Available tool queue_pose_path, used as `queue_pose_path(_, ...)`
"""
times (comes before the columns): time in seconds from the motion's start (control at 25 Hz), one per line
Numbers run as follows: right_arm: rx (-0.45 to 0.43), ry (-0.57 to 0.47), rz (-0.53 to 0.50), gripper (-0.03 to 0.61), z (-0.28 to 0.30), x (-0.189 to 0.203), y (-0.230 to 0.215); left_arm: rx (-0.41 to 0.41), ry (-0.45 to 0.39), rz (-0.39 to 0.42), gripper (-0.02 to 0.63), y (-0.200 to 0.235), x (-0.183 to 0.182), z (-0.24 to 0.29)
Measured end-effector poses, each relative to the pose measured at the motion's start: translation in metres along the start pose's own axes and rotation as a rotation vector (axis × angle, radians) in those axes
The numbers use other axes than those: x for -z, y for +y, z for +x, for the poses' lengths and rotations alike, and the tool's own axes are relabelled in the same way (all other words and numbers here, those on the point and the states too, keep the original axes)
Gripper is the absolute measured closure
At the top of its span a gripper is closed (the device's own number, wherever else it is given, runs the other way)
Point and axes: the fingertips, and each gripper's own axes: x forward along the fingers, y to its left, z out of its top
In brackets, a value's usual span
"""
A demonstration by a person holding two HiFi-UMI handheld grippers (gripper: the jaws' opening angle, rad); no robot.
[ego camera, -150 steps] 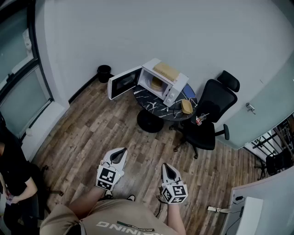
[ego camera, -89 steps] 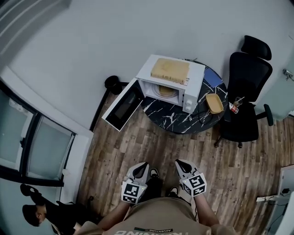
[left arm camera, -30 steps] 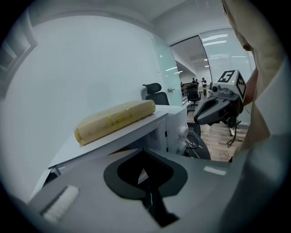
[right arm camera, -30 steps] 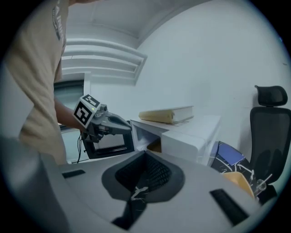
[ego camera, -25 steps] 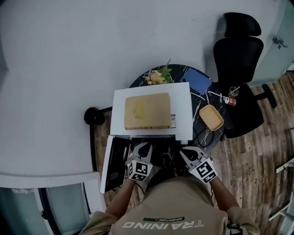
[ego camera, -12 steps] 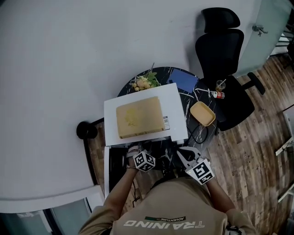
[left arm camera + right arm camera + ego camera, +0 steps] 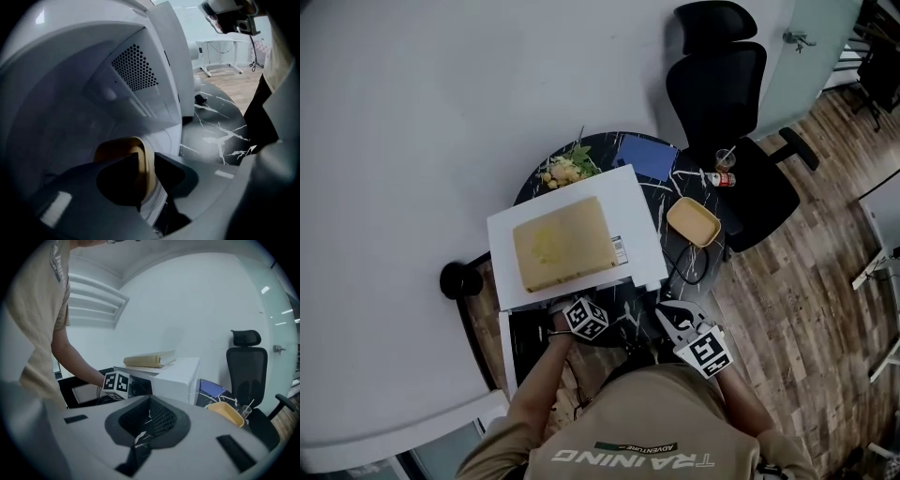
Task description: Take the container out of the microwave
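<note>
The white microwave [image 7: 635, 236] stands on a round black marble table [image 7: 697, 269] with its door [image 7: 517, 345] swung open to the left. Inside the cavity sits a tan container [image 7: 123, 147]. My left gripper [image 7: 146, 169] reaches into the cavity and is shut on the container's near rim, one jaw inside the wall and one outside. In the head view only its marker cube [image 7: 586, 317] shows at the microwave's mouth. My right gripper [image 7: 673, 322] hangs shut and empty in front of the table, right of the microwave [image 7: 174, 375].
A tan board [image 7: 559, 244] lies on top of the microwave. On the table are a yellow tray [image 7: 694, 221], a blue notebook [image 7: 646, 155], a plant [image 7: 562, 171] and a small bottle [image 7: 716, 178]. A black office chair [image 7: 724, 89] stands behind.
The person has walked up to the microwave. Over the last second the left gripper went from the door into the cavity and closed on the container's rim; the right gripper stayed outside.
</note>
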Motion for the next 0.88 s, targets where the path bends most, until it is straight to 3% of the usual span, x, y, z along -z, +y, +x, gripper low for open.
queue_pose_path(0.32,0.018,0.002,0.01,0.571,0.001,0.003,-0.003,0.043,0.056,-0.034,0.526,0.003,0.015,0.016)
queue_pose_path(0.44,0.012,0.005,0.004,0.571,0.002,0.004,-0.001,0.031,0.057,-0.024,0.566,0.003,0.018,0.015)
queue_pose_path(0.88,-0.043,0.004,-0.006,0.571,0.003,0.004,0.0,0.008,0.062,-0.042,0.589,-0.005,0.022,-0.002)
